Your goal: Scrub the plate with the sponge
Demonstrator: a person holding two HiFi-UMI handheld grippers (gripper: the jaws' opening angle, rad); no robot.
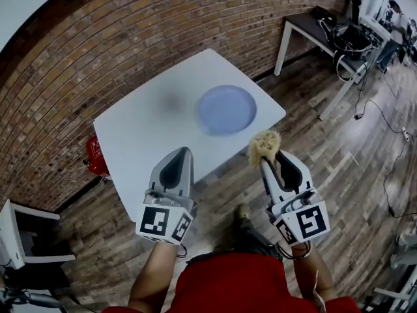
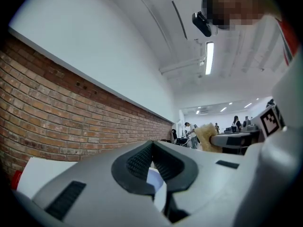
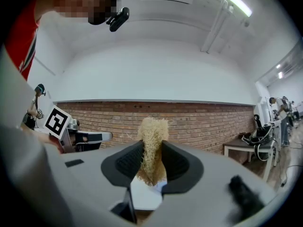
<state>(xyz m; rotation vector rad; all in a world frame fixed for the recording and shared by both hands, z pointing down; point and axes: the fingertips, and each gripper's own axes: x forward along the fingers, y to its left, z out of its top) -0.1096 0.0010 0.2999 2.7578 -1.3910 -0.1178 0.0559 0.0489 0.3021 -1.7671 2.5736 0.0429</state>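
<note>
A pale blue plate (image 1: 227, 109) lies on the white table (image 1: 143, 129), towards its right corner. My right gripper (image 1: 265, 154) is shut on a tan fibrous sponge (image 1: 264, 146), held up in the air in front of the table's near right edge. In the right gripper view the sponge (image 3: 152, 141) stands pinched between the black pads. My left gripper (image 1: 182, 154) hovers over the table's near edge, shut with nothing in it; its pads (image 2: 142, 161) meet at the tip in the left gripper view, with a bit of the plate (image 2: 154, 178) behind them.
A red object (image 1: 98, 155) sits on the floor by the table's left side against the brick wall. A white chair (image 1: 19, 237) stands at the lower left. A desk with cables and gear (image 1: 339, 34) stands at the upper right. Wooden floor surrounds the table.
</note>
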